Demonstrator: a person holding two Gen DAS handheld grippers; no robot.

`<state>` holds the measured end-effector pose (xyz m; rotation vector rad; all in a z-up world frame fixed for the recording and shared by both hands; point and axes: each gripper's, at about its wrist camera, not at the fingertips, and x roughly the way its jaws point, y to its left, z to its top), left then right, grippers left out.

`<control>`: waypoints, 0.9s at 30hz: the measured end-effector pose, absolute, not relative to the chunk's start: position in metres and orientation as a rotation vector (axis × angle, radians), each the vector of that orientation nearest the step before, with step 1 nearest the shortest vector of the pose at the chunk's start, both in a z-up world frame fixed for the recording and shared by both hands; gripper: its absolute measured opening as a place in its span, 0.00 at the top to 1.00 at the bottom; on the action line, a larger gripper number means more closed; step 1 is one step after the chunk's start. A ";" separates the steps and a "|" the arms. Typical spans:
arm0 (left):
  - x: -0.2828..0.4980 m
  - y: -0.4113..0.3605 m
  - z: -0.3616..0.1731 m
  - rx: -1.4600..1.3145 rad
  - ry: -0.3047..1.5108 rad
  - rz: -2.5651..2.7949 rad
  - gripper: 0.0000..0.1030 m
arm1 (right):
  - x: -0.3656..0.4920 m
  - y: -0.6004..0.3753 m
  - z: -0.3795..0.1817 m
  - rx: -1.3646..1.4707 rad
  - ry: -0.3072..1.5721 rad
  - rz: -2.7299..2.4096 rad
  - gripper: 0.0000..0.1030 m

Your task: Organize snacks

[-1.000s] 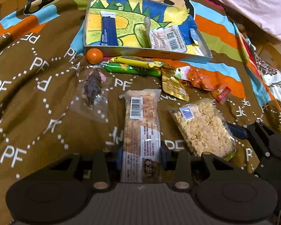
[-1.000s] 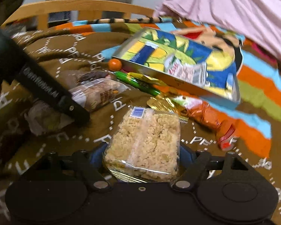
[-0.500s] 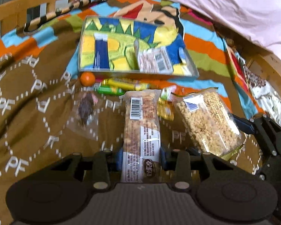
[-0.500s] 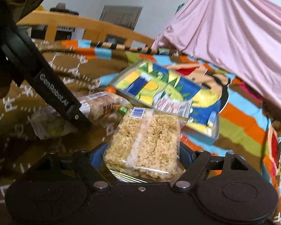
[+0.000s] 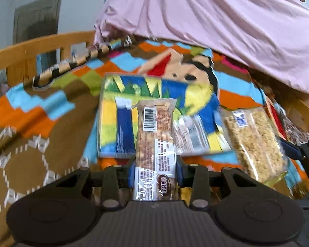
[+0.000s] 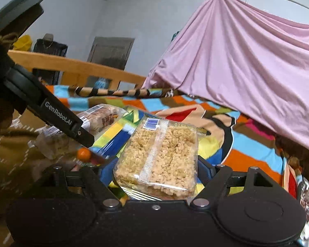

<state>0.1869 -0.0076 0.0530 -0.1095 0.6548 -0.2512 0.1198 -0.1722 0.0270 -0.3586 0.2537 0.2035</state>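
From my left wrist feed, the shallow box with the colourful dinosaur print smears with motion blur, so I can't read the packets inside it. The long peanut bar in clear wrap covers the middle of that box, and its near end sinks behind the housing of my left hand-held gripper. On the right feed, the clear pack of puffed rice cake hides most of the same box, and the small orange ball left of the box is partly covered.
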 end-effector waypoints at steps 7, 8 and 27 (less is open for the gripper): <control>0.243 -0.005 0.052 -0.111 0.602 -0.195 0.61 | 0.193 -0.181 0.031 -0.345 0.208 0.195 0.23; 0.250 -0.006 0.050 -0.105 0.598 -0.193 0.61 | 0.203 -0.181 0.031 -0.344 0.205 0.193 0.23; 0.331 -0.020 -0.017 -0.096 0.662 -0.155 0.61 | 0.320 -0.186 -0.023 -0.236 0.378 0.166 0.23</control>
